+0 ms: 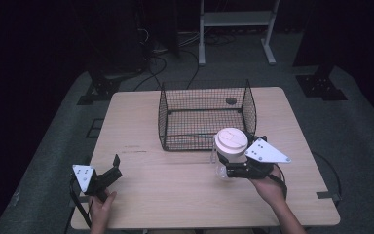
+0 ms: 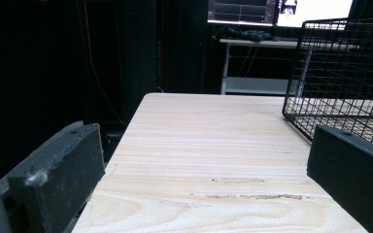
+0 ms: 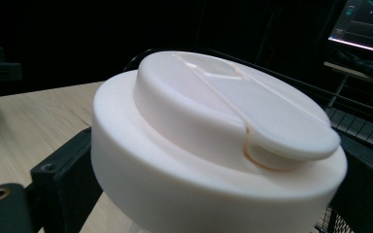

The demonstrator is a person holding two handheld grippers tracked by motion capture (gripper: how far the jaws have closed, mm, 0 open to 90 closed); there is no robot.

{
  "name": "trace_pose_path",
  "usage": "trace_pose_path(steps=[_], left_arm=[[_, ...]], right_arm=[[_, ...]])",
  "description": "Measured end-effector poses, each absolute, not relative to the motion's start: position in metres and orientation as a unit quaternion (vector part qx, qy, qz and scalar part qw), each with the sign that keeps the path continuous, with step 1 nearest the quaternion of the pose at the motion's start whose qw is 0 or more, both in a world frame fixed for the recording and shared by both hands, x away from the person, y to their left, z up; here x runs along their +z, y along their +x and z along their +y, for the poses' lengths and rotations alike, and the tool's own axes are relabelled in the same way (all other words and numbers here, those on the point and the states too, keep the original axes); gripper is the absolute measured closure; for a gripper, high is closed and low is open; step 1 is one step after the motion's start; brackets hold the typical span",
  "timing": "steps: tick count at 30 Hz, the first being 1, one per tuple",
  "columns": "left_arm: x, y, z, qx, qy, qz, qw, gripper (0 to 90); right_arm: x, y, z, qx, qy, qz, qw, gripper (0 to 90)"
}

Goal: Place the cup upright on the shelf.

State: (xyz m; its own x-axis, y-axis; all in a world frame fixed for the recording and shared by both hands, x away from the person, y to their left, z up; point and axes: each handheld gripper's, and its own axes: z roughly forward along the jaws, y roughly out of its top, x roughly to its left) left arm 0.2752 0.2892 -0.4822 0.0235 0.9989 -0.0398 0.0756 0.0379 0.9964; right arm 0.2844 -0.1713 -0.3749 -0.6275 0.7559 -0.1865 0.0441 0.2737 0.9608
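A clear jar with a wide white lid point(image 1: 231, 141) stands upright just in front of the near right corner of the black wire basket point(image 1: 163, 117). My right gripper point(image 1: 226, 168) is shut on the jar below the lid, one black jaw on each side. In the right gripper view the white lid point(image 3: 213, 126) looms close between the jaws. I cannot tell if the jar rests on the table. My left gripper point(image 1: 113, 165) is open with nothing in it near the table's front left corner. In its own view the left gripper point(image 2: 204, 179) faces bare wood and the basket point(image 2: 340, 73).
The light wooden table point(image 1: 141, 190) has free room left of and in front of the basket. A small dark round thing point(image 1: 231, 101) lies near the basket's far side. A white frame stand point(image 1: 236, 19) and cables are on the floor beyond.
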Motion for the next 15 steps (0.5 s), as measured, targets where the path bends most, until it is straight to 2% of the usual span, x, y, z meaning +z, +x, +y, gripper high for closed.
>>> trace_pose_path(steps=[15], left_arm=[[-0.482,0.275,0.289,0.464,0.515,0.522,0.496,0.0]], right_arm=[[-0.339,0.303,-0.164,0.546,0.264,0.718,0.341,5.2]])
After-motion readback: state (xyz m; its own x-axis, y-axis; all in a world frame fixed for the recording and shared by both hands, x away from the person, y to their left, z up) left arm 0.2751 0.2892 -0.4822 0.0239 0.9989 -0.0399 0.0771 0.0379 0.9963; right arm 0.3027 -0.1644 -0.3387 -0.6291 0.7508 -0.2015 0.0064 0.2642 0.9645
